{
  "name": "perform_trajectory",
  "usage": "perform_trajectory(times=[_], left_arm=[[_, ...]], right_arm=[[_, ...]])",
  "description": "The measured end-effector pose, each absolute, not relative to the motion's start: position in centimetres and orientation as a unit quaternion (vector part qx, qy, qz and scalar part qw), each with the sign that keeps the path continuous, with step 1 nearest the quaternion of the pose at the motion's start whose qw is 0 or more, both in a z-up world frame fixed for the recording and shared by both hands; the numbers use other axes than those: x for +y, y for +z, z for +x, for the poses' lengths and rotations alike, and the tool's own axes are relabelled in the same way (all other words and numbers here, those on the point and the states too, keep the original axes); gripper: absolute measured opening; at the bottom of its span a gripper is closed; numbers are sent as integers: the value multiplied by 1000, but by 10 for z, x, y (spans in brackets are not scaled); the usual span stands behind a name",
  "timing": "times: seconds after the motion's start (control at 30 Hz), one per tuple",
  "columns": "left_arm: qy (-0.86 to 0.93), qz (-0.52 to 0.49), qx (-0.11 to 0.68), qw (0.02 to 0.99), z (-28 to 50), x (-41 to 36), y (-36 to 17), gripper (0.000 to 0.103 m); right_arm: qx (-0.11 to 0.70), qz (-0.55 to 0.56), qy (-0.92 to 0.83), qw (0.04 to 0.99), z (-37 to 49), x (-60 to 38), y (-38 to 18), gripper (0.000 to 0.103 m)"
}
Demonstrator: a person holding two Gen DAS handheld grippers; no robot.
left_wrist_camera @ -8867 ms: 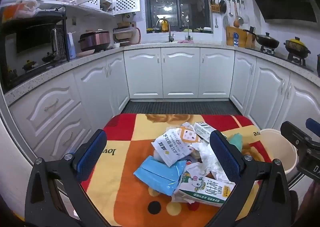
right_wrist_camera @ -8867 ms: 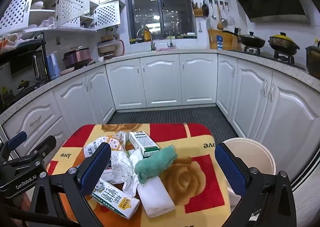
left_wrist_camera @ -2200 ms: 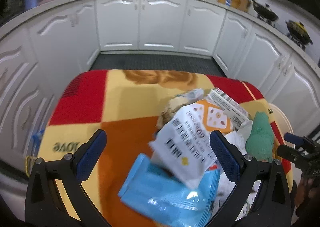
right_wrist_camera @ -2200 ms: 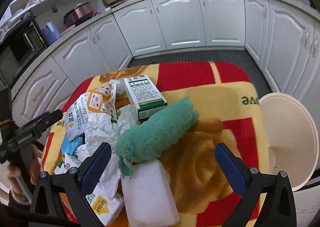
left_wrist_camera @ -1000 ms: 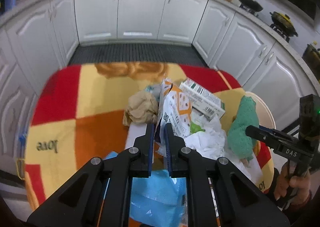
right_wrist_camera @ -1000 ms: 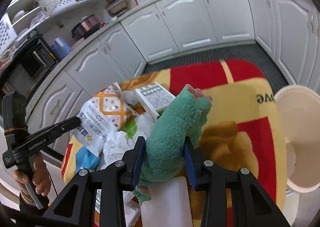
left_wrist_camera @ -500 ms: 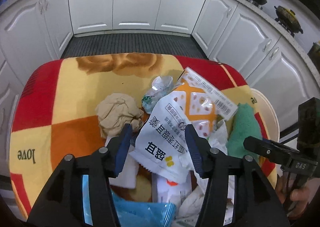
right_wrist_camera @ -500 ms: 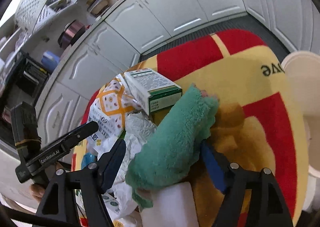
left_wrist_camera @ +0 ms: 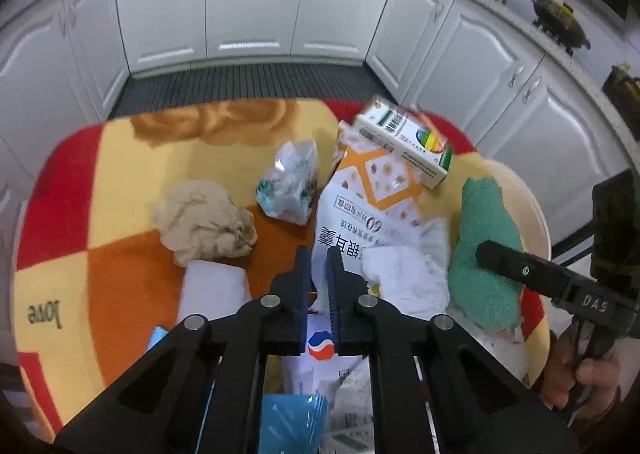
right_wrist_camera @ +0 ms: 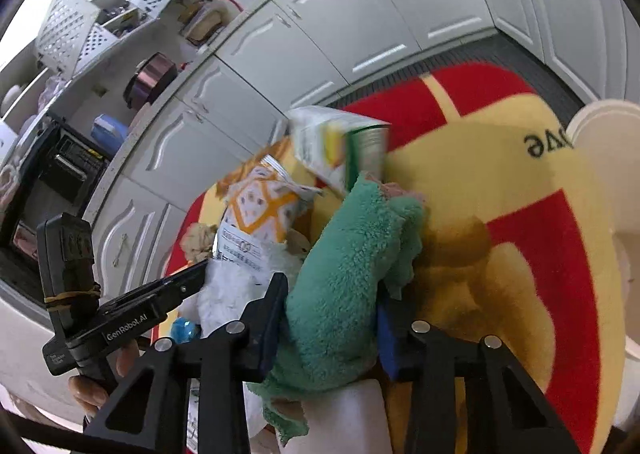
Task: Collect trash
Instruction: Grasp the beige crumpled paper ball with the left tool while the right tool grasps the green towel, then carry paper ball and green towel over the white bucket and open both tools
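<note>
A: Left wrist view: the left gripper, its jaws just closed, pinches the lower edge of the white snack bag; a green-striped carton lies at the bag's one o'clock, a beige wad at its nine.

B: Right wrist view: the right gripper, also just closed, clamps the green cloth; the cream bin sits at three o'clock.

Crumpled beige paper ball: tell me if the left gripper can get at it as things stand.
Probably not yet: the left gripper is shut on the white snack bag. The beige paper ball itself lies uncovered, nothing on top.
</note>
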State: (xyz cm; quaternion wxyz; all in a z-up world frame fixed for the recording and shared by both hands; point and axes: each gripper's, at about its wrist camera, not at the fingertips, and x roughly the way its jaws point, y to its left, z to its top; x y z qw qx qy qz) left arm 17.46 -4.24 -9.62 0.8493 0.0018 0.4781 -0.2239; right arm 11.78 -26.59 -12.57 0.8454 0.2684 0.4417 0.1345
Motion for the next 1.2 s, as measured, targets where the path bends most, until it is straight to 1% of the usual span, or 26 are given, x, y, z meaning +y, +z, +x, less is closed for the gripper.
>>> perform_trajectory(times=[0.37, 0.47, 0.57, 0.63, 0.7, 0.87, 0.97, 1.0, 1.03, 1.07, 1.13, 1.2], left_arm=[[-205, -9, 446, 871, 164, -23, -60, 5], [-176, -28, 460, 870, 176, -12, -65, 9], [-148, -63, 469, 868, 189, 5, -74, 24], [-135, -65, 470, 870, 195, 9, -79, 49], [-127, -58, 472, 870, 202, 8, -87, 57], [-101, -6, 499, 861, 222, -10, -116, 58], [-98, -9, 505, 857, 232, -9, -129, 56], [-101, -15, 511, 853, 235, -8, -133, 44], [-102, -20, 518, 849, 237, -7, -135, 34], [-104, -26, 521, 847, 238, -4, -135, 34], [-111, -35, 512, 851, 234, 0, -125, 31], [-115, -32, 493, 862, 224, 0, -108, 30]], right_arm=[[405, 248, 136, 869, 96, -279, -92, 38], [396, 246, 134, 875, 92, -283, -84, 38], [387, 247, 139, 878, 89, -283, -77, 38], [384, 246, 142, 878, 89, -283, -74, 38], [386, 246, 148, 877, 90, -283, -75, 38], [397, 244, 160, 870, 96, -275, -80, 38], [402, 243, 163, 868, 98, -274, -83, 38], [403, 242, 163, 867, 98, -275, -84, 38], [404, 242, 164, 867, 98, -275, -84, 38], [404, 241, 164, 867, 97, -275, -84, 38], [403, 241, 164, 868, 95, -277, -83, 38], [399, 240, 164, 870, 92, -279, -81, 38]])
